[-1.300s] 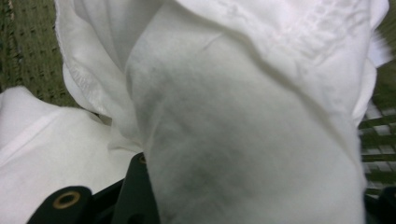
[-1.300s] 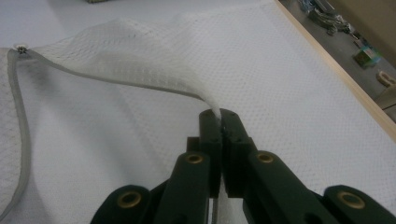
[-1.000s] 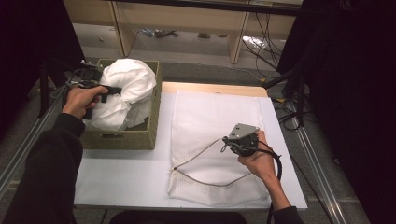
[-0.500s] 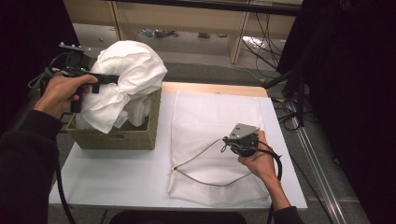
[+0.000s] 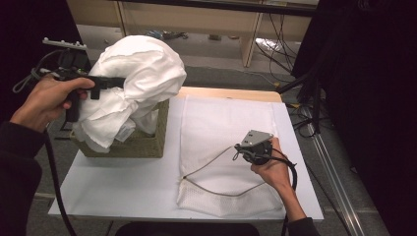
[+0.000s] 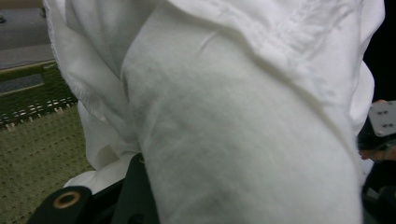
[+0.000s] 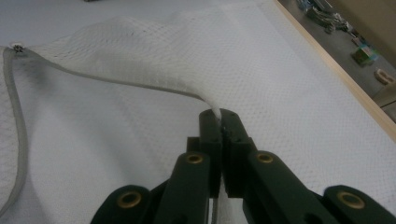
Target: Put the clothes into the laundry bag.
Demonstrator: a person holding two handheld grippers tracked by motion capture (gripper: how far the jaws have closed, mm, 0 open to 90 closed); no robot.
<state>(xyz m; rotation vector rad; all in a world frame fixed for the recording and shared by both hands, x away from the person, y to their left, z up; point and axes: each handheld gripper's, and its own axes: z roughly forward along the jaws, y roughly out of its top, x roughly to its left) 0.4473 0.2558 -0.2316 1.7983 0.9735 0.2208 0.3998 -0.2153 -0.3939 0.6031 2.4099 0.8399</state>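
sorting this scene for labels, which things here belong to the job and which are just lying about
In the job: white cloth gripped by the left gripper; green basket; mesh laundry bag, its edge pinched by the right gripper.

Lying about: cables; shelf.

The bare white tabletop (image 5: pixel 128 177) in front of the woven olive-green basket (image 5: pixel 142 142) lies open for a hand to pass. The bulky white cloth bundle (image 5: pixel 142 73) blocks the air above the basket. The flat white mesh laundry bag (image 5: pixel 221 123) covers the table's right half.
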